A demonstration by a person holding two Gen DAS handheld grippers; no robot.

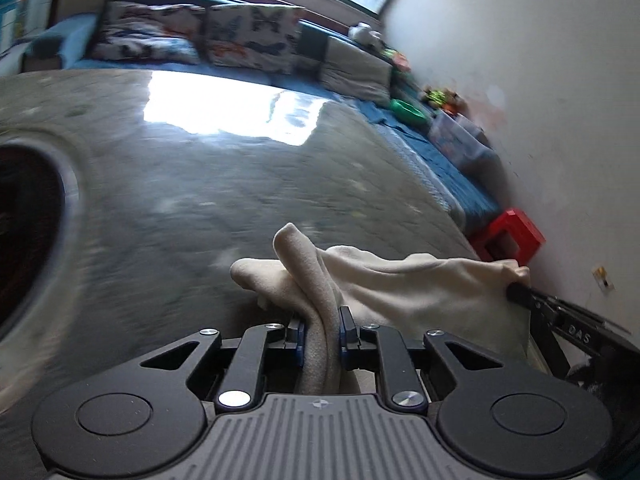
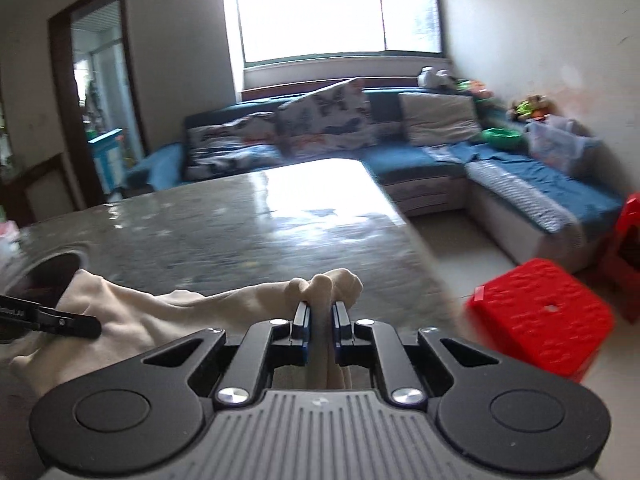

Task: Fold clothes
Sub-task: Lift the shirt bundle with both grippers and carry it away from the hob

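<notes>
The left hand-held gripper (image 1: 322, 330) is clamped on a bunched fold of the cream garment (image 1: 400, 284), and the right hand-held gripper (image 2: 320, 320) is clamped on another bunched fold of the same garment (image 2: 160, 316). The cloth spans between the two, held above the near part of the grey bench (image 1: 240, 184).

Edges and room: the bench surface ahead of both grippers is bare and glossy, with a bright window reflection at its far end. In the right wrist view the bench's right edge (image 2: 404, 220) runs diagonally; beyond it lies open floor, with a red stool (image 2: 540, 316) close to that edge. A blue sofa (image 2: 420, 156) borders the far side.

Hidden or unclear: the garment's lower portion drops behind each gripper body, so its type cannot be determined. A dark round recess (image 1: 28, 232) at the bench's left is cut off by the frame. Both views are motion-blurred.

View differences: only the right wrist view shows the doorway (image 2: 100, 92) and window (image 2: 340, 8). Each view shows the opposite gripper's fingertip at its margin.
</notes>
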